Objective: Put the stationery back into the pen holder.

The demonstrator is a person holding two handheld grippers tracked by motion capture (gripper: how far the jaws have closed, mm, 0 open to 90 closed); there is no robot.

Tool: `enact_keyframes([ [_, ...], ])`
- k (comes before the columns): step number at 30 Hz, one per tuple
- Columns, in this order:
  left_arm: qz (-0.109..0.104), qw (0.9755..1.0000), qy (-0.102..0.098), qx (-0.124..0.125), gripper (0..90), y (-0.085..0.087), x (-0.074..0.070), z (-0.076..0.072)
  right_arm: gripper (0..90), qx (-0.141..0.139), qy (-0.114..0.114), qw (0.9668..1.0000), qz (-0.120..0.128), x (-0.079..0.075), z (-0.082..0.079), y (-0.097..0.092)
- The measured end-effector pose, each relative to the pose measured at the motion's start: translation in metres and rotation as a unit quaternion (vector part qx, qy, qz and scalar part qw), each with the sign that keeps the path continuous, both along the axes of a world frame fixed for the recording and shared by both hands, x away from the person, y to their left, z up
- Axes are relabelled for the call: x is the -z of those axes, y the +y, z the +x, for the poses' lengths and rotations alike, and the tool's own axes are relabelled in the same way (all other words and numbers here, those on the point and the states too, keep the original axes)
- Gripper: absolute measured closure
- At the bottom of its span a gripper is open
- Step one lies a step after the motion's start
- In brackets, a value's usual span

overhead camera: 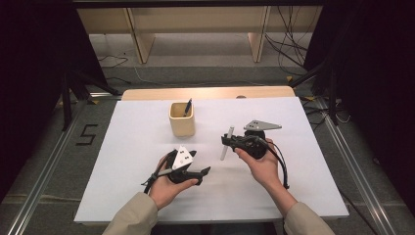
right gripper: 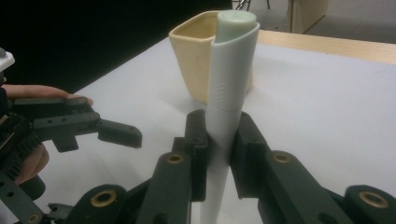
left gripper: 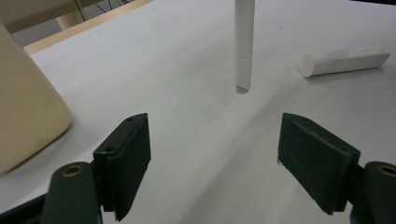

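Observation:
My right gripper [overhead camera: 230,140] is shut on a white pen [overhead camera: 225,145], which it holds nearly upright with the lower end just above the white table sheet [overhead camera: 147,147]. In the right gripper view, the pen [right gripper: 231,70] rises between the two pads. The left gripper [overhead camera: 198,164] stands open near the front of the sheet, pointing right towards the pen, and nothing is between its jaws. In its own view the left gripper [left gripper: 215,135] faces the hanging pen [left gripper: 243,46]. A cream cup [overhead camera: 182,119] behind them holds a dark pen [overhead camera: 188,107].
A white cylinder [left gripper: 343,62] lies on the sheet beyond the hanging pen in the left gripper view. The cream cup [left gripper: 23,102] stands close on that view's left. A wooden table edge [overhead camera: 205,93] runs behind the sheet. Cables lie on the floor.

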State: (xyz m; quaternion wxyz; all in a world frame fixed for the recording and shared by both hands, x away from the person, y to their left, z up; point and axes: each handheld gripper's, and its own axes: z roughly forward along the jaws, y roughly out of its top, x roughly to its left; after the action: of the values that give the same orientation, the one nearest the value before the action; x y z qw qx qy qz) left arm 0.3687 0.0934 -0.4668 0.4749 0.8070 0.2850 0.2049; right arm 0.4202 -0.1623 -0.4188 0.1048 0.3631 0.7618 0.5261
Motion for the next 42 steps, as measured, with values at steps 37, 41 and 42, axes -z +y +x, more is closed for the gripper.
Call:
enact_keyframes([
  [37, -0.045, 0.9989, 0.0, 0.014, 50.6, -0.038, -0.004, 0.011, 78.4, -0.035, -0.011, 0.9991, -0.022, 0.004, -0.011, 0.024],
  [41, -0.051, 0.9987, -0.003, 0.009, 55.8, -0.041, -0.006, 0.013, 78.4, -0.035, -0.011, 0.9991, -0.022, 0.004, -0.011, 0.024],
  [42, -0.053, 0.9986, -0.004, 0.009, 57.1, -0.042, -0.006, 0.013, 78.4, -0.035, -0.012, 0.9991, -0.022, 0.004, -0.011, 0.024],
])
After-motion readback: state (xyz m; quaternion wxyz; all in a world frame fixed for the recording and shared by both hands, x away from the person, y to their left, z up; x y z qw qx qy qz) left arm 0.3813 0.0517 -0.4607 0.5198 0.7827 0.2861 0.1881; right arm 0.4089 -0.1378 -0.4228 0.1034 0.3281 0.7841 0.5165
